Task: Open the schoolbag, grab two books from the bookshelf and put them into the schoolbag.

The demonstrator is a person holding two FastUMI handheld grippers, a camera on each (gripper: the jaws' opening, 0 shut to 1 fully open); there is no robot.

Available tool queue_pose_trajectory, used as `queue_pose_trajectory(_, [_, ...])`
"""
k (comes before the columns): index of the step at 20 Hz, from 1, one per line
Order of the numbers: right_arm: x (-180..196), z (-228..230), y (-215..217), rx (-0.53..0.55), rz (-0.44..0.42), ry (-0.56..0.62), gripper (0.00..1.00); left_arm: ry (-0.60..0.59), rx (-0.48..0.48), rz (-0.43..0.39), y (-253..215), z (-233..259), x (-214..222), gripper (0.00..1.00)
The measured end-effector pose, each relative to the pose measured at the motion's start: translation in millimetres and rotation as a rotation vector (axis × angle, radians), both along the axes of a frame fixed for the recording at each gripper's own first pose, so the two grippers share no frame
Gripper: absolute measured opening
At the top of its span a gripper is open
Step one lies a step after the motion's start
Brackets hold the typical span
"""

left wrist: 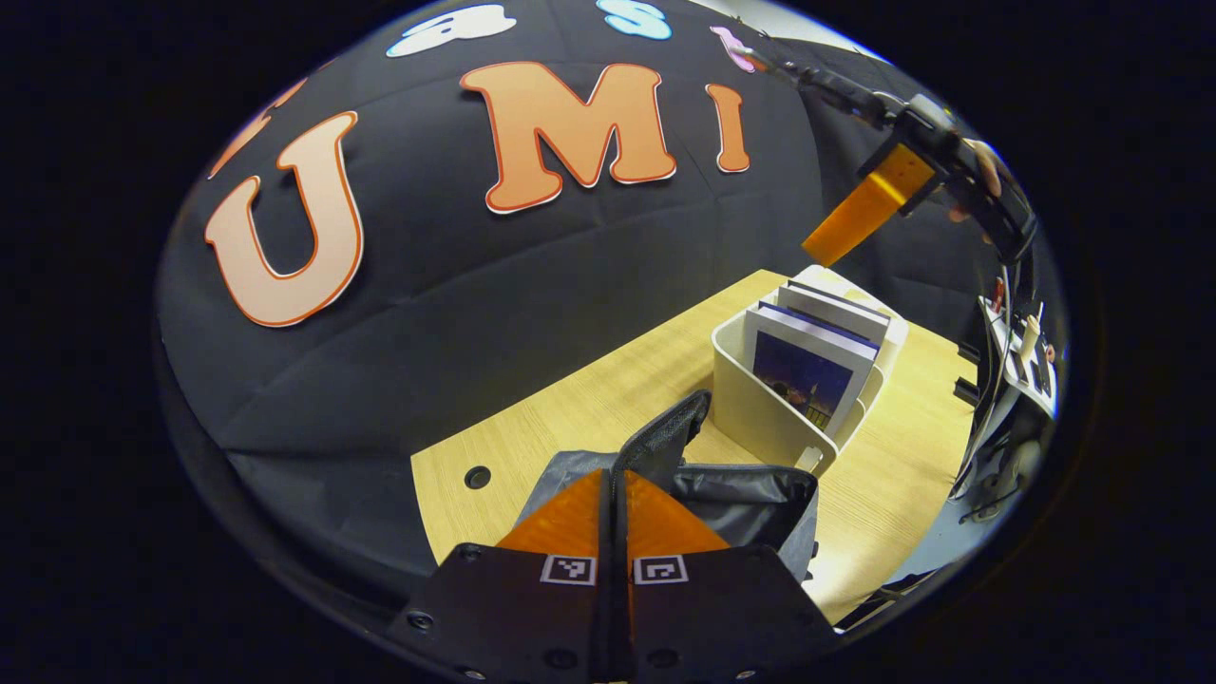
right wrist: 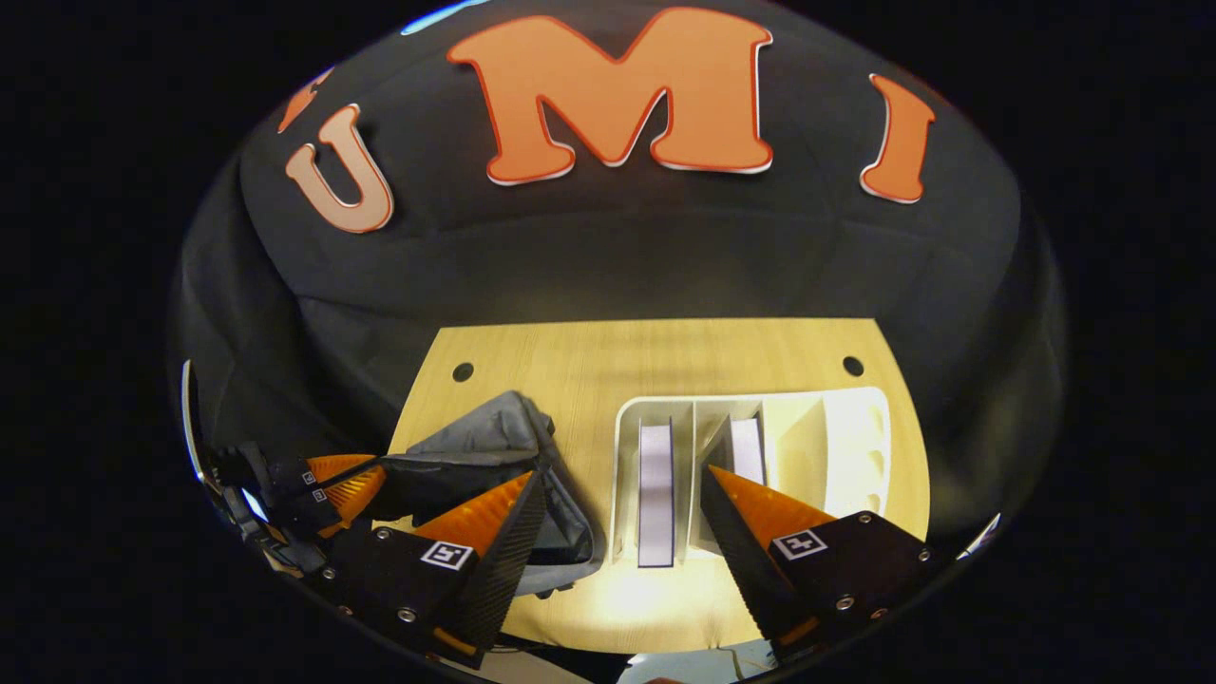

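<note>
My right gripper (right wrist: 617,494), jaws wide apart, hovers above the white plastic bookshelf (right wrist: 855,446); the upright blue-edged book (right wrist: 655,494), lower centre, lies lengthwise between them. My left gripper (left wrist: 615,494) pinches the grey fabric schoolbag (left wrist: 750,503) flap.

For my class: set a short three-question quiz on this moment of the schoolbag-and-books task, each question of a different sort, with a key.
1. True or false: the right gripper has its fingers spread wide above the bookshelf.
2. Multiple choice: what are the left gripper's fingers closed on? A) a book B) an edge of the schoolbag C) the table
3. Short answer: how many books stand in the bookshelf, and in which compartments?

Key
1. True.
2. B.
3. Two: one book in the compartment nearest the schoolbag, the other book in the next one; the remaining compartments hold none.
</note>
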State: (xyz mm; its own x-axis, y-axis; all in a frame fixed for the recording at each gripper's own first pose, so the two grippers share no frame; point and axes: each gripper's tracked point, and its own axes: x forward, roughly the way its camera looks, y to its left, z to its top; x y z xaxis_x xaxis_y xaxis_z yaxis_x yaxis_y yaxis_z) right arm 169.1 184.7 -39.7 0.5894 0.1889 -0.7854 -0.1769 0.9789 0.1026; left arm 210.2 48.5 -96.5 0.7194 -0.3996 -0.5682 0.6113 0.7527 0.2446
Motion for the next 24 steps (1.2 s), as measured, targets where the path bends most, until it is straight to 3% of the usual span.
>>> queue_pose_trajectory(5, [19,-45,6,-0.03,-0.003,0.163,0.99,0.017,-0.022,0.017,3,-5,-2,0.0])
queue_pose_trajectory(11, [32,-82,-3,-0.127,-0.016,0.247,0.99,0.032,-0.024,0.022,4,-5,-5,0.0])
queue_pose_trajectory(17, [30,-116,-4,-0.124,-0.034,0.341,0.98,0.036,-0.008,0.016,5,-3,-7,0.0])
queue_pose_trajectory(18, [31,-121,-9,-0.14,-0.045,0.343,0.97,0.036,-0.008,0.015,4,-3,-8,0.0])
queue_pose_trajectory(24, [31,-140,-21,-0.131,-0.114,0.379,0.58,0.044,-0.011,0.027,6,-4,-9,0.0])
